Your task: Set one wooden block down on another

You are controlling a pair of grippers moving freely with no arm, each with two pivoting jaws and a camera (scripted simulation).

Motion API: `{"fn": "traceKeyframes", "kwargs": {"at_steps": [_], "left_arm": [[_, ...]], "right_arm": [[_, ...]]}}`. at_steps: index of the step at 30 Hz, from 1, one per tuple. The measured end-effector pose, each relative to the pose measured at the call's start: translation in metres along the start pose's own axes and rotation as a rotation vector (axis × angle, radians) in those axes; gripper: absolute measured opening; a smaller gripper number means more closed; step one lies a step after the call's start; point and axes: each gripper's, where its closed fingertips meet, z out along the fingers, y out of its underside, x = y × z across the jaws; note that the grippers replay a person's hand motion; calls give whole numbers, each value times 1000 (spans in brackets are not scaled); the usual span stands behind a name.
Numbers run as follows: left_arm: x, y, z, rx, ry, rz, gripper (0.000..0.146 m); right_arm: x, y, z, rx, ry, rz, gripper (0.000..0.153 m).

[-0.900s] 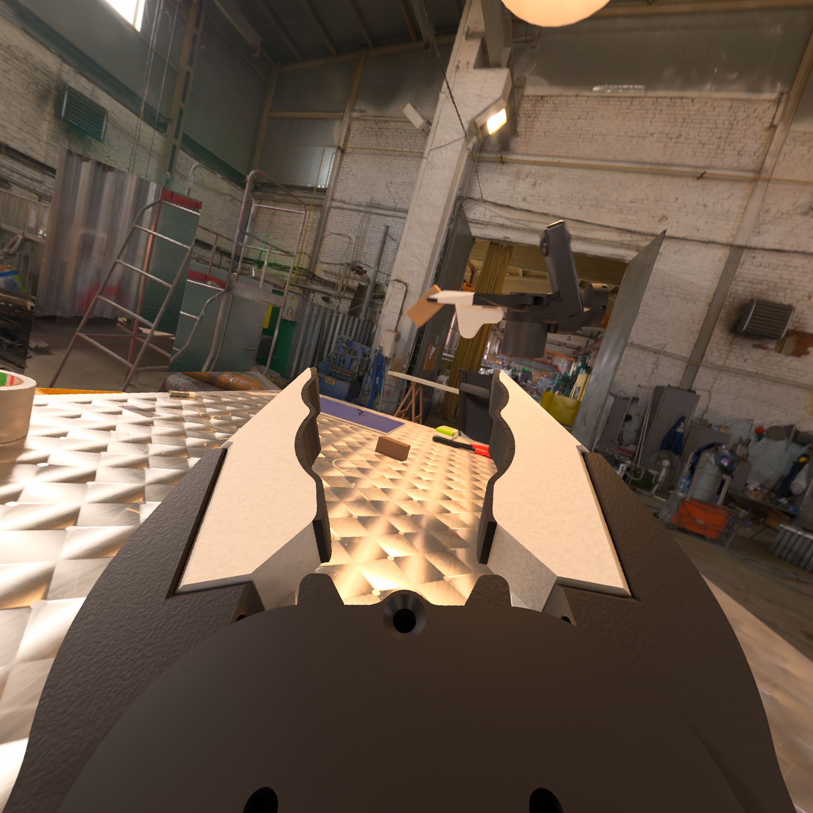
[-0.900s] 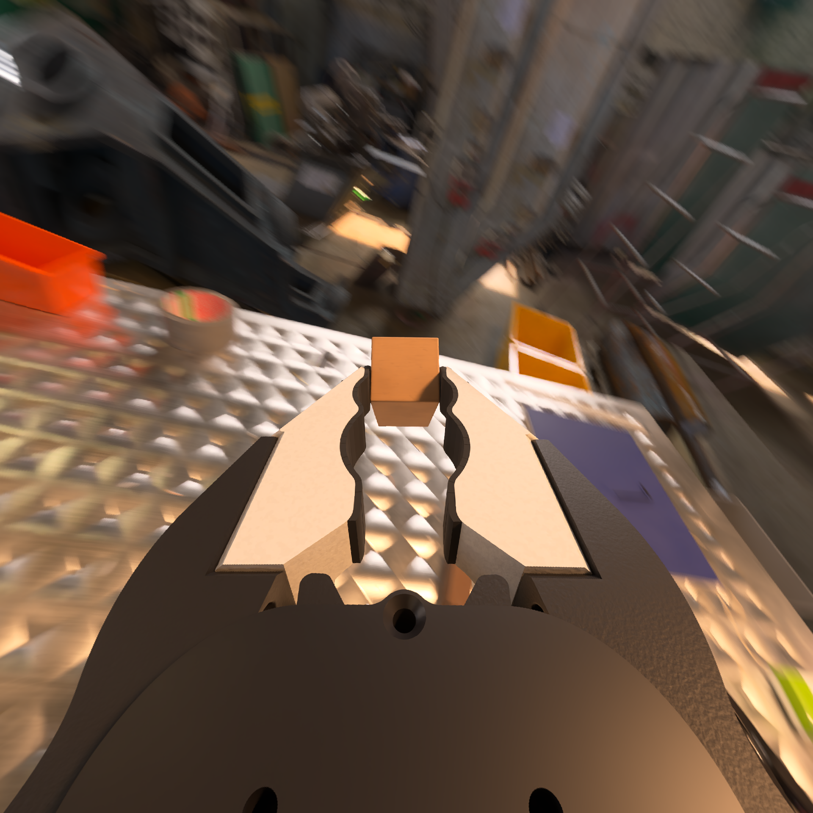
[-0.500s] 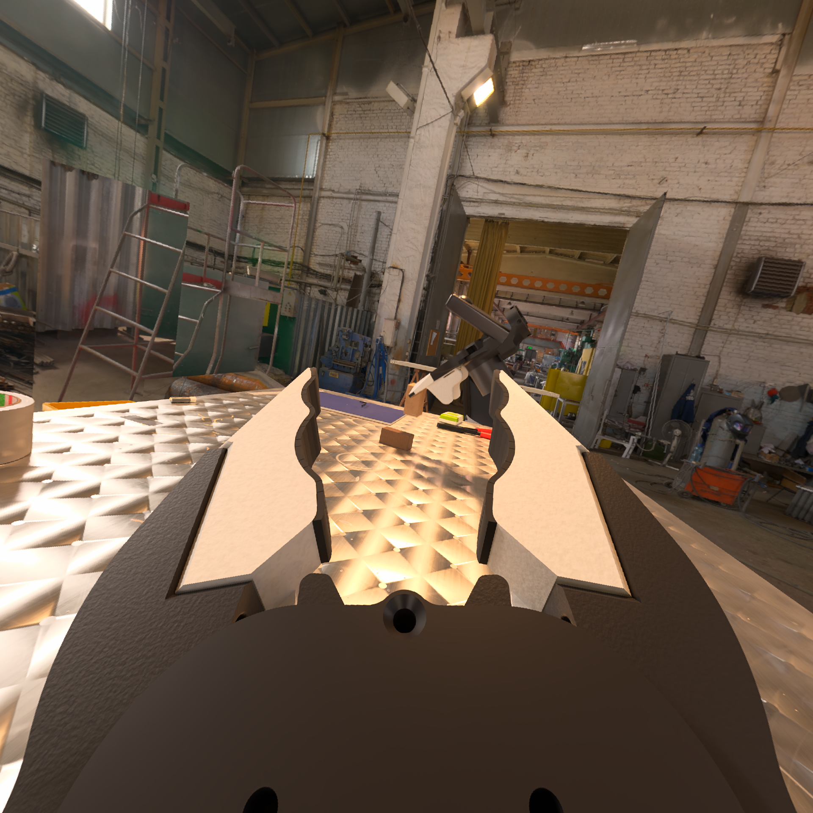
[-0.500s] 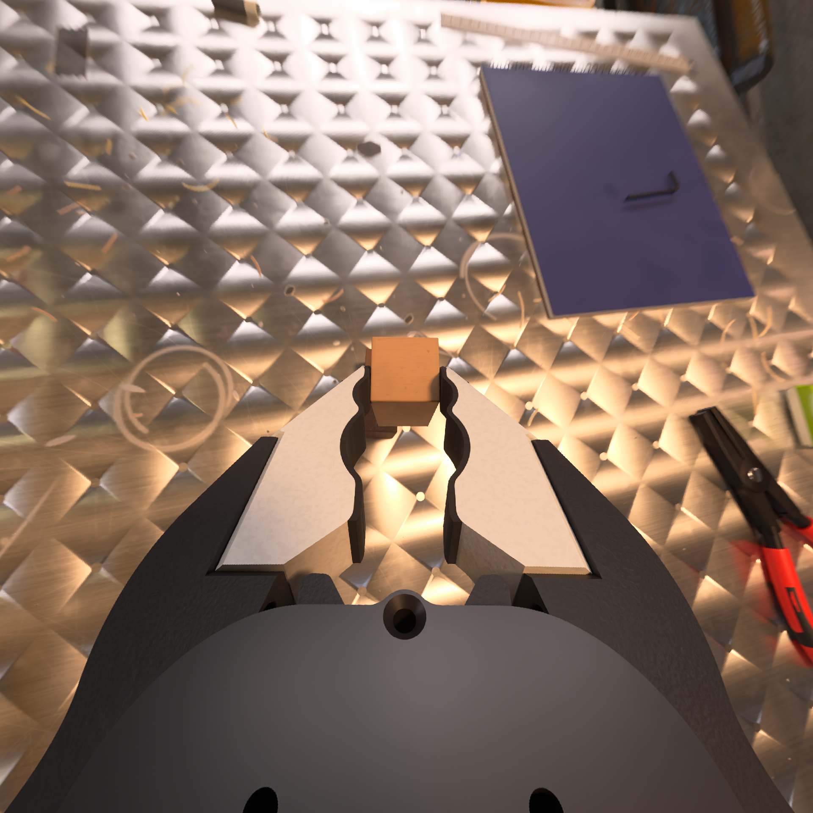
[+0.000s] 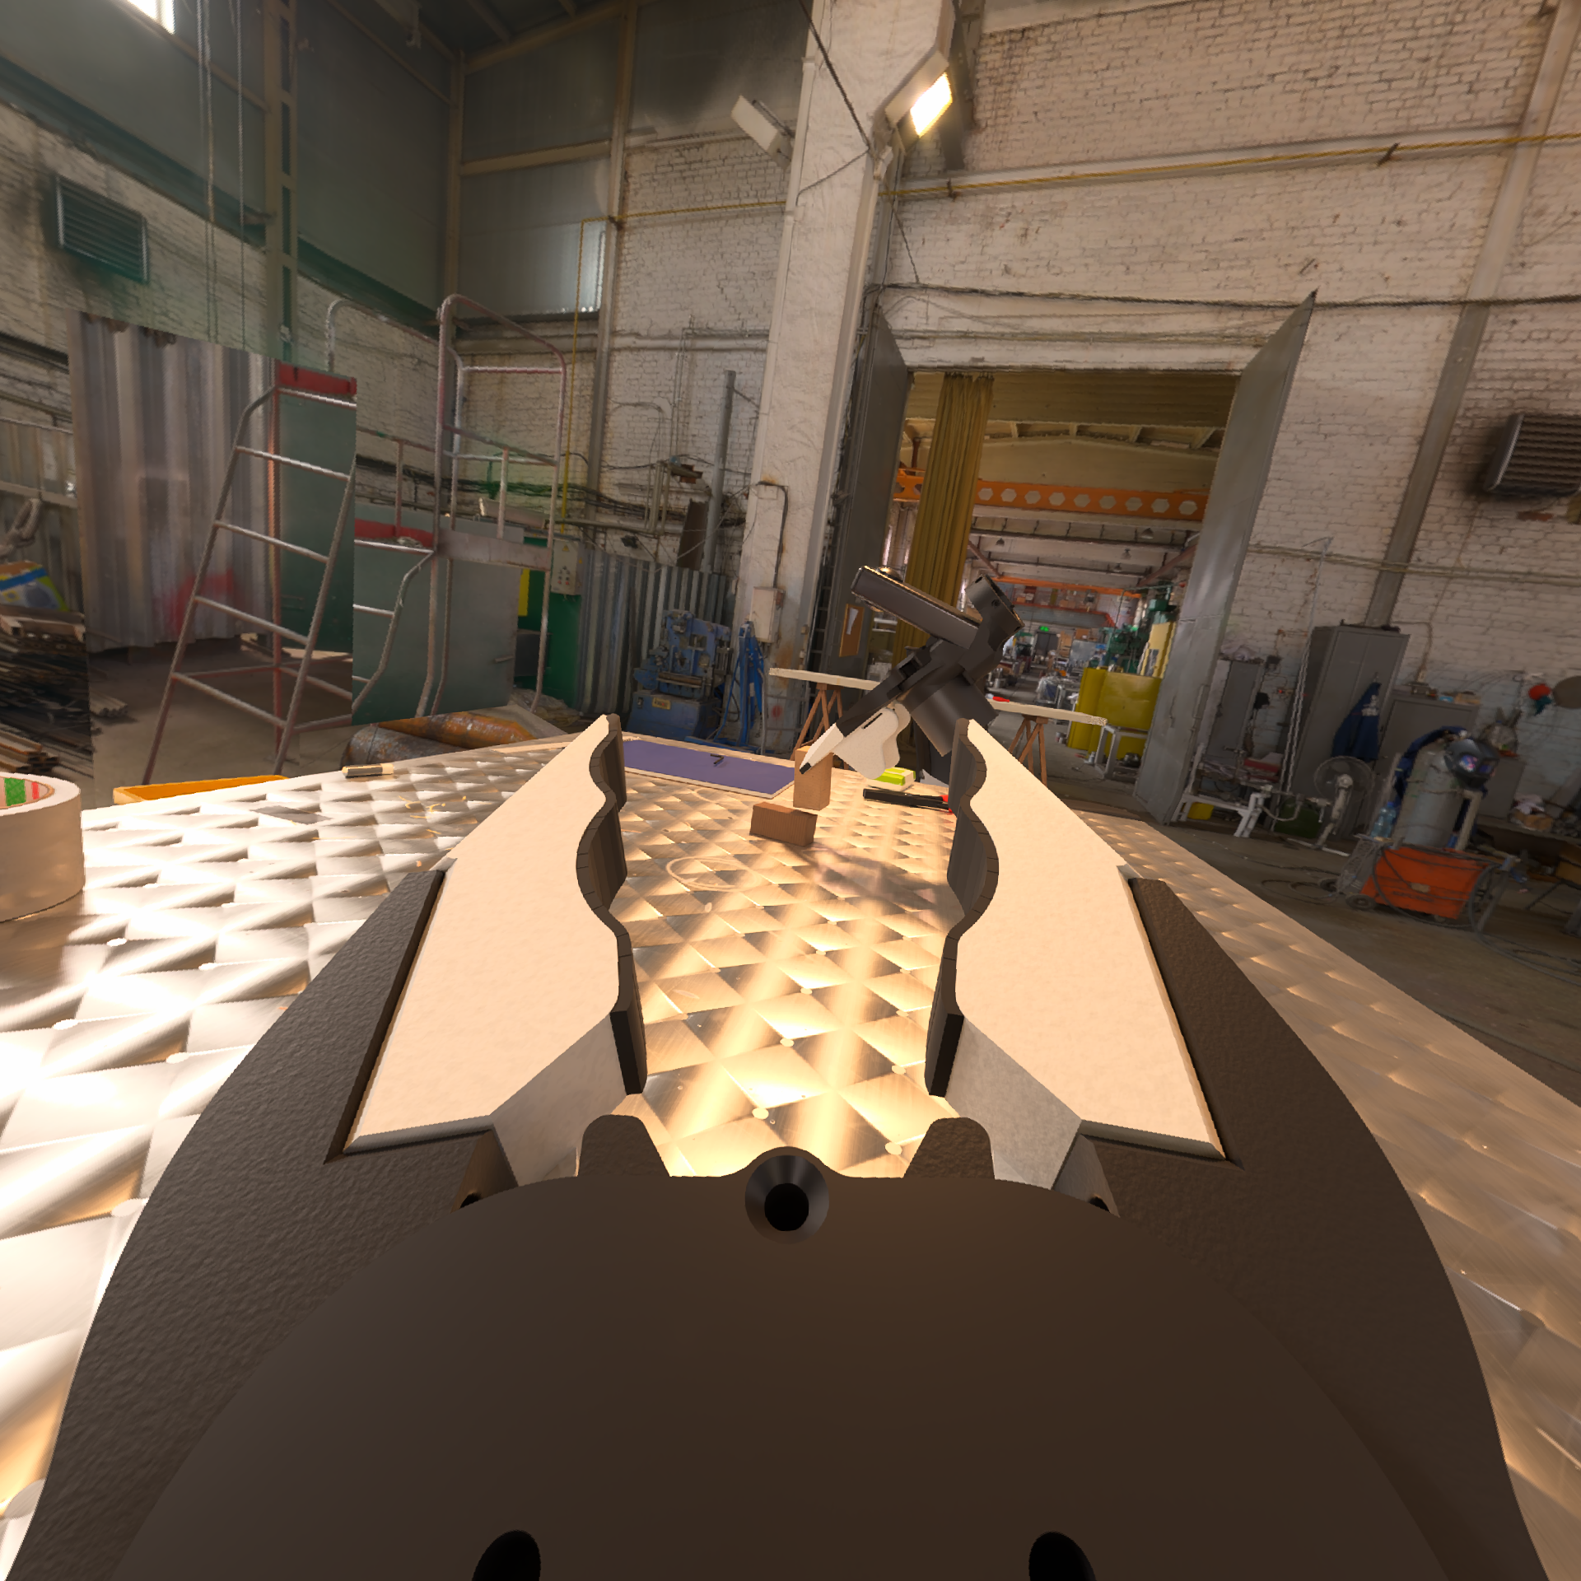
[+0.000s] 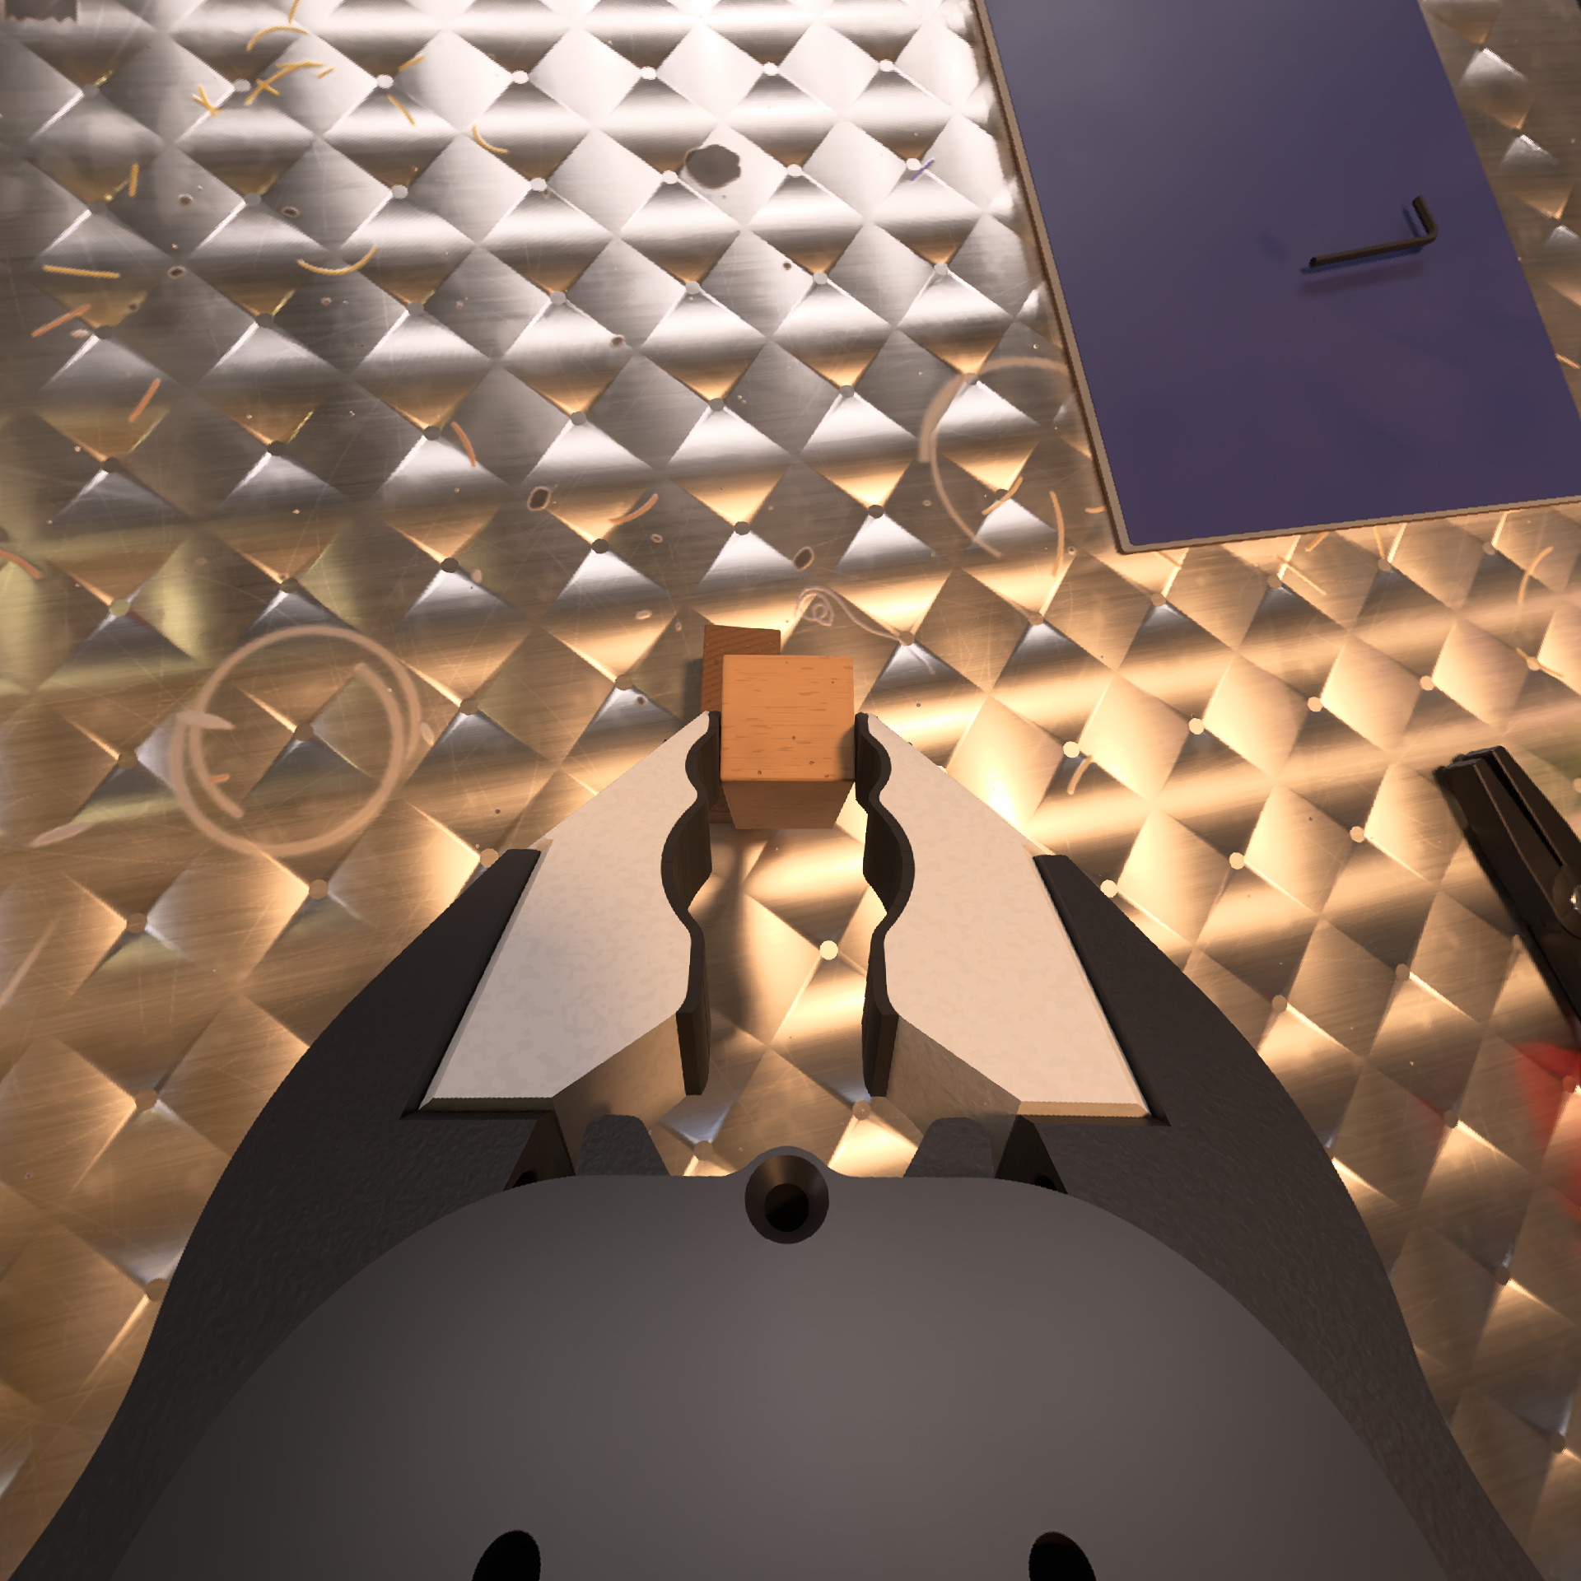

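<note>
My right gripper [image 6: 785, 737] clamps the light wooden block [image 6: 787, 719] at its fingertips, tilted down over the darker wooden block [image 6: 736, 643] lying on the embossed metal table [image 6: 428, 342]; I cannot tell whether they touch. My left gripper [image 5: 785, 761] hangs wide and empty, well back.
</note>
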Motion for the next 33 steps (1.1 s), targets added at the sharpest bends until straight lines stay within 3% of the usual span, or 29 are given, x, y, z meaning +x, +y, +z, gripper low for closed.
{"fn": "traceKeyframes", "kwargs": {"at_steps": [18,24,28,31,33], "left_arm": [[0,8,1,-38,-1,26,76],[1,9,2,-51,-1,45,75],[3,12,2,-67,2,61,75],[4,14,3,-82,7,79,75],[5,16,3,-93,12,91,75]], "right_arm": [[-6,-8,2,26,1,-42,31],[-2,-29,2,165,67,-14,31],[-3,-36,9,269,33,69,31],[-6,-26,16,203,2,81,31],[-10,-11,16,77,-29,63,31]]}}
